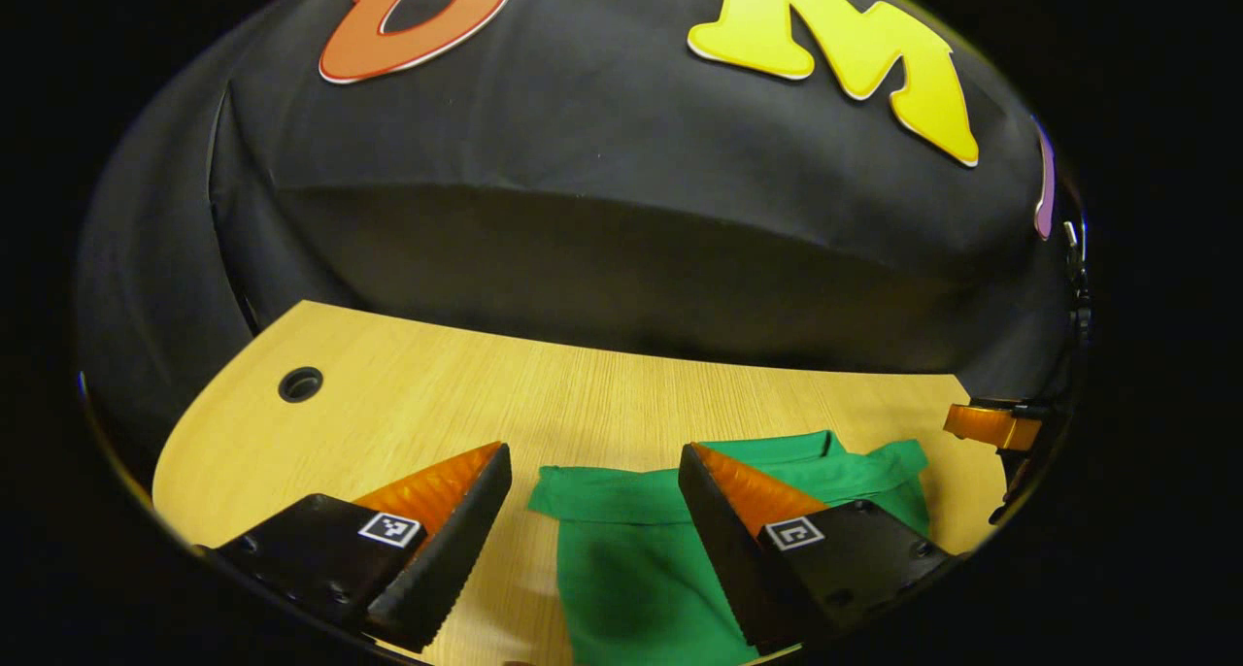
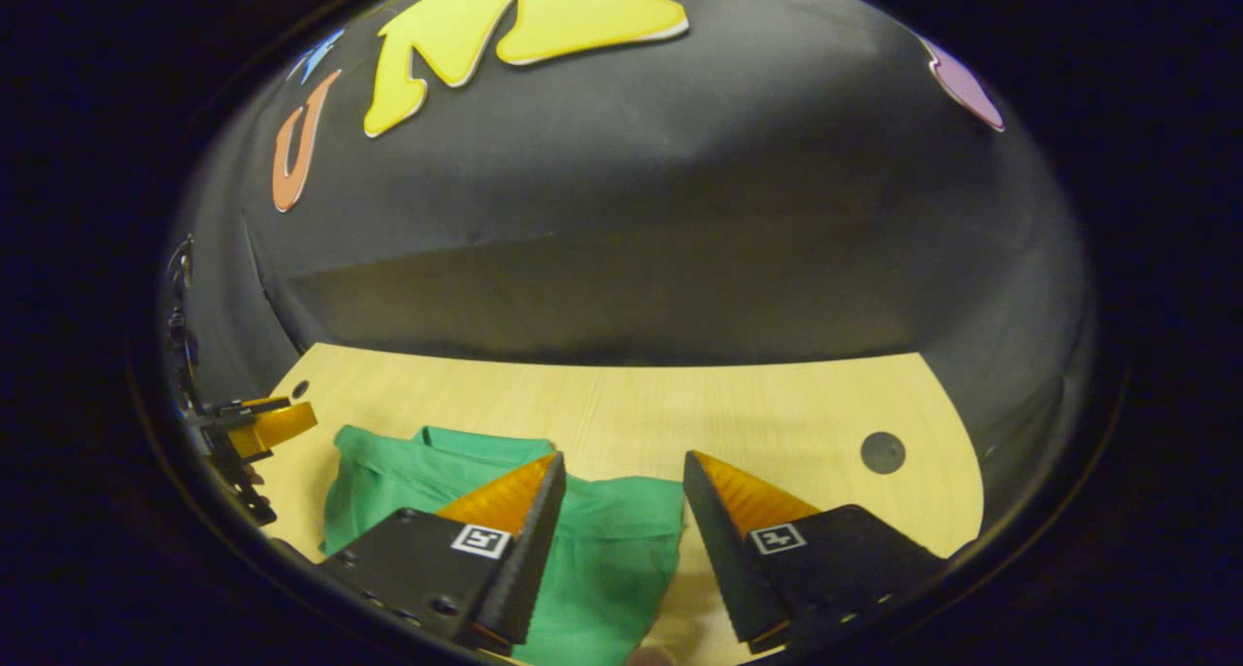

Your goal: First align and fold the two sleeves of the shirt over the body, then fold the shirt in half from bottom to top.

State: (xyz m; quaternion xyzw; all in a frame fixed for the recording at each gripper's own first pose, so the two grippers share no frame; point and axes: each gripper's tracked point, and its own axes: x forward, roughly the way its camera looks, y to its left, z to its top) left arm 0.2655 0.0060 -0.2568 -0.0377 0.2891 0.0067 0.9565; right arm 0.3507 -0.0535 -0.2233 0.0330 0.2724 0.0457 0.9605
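A green shirt [image 1: 631,559] lies flat on the wooden table [image 1: 408,414], its sleeves folded in over the body. My left gripper [image 1: 594,472] hangs open above the shirt's left edge, with nothing between its fingers. In the right gripper view the same shirt [image 2: 602,540] lies below and to the left. My right gripper [image 2: 621,477] is open over the shirt's right edge and holds nothing. The right gripper [image 1: 991,425] also shows at the far right of the left gripper view, and the left gripper [image 2: 267,425] at the far left of the right gripper view.
The table has a round cable hole [image 1: 300,383] near its far left corner and another cable hole [image 2: 882,451] near its far right. Black cloth walls rise right behind the table's far edge. Bare wood [image 2: 680,404] lies beyond the shirt.
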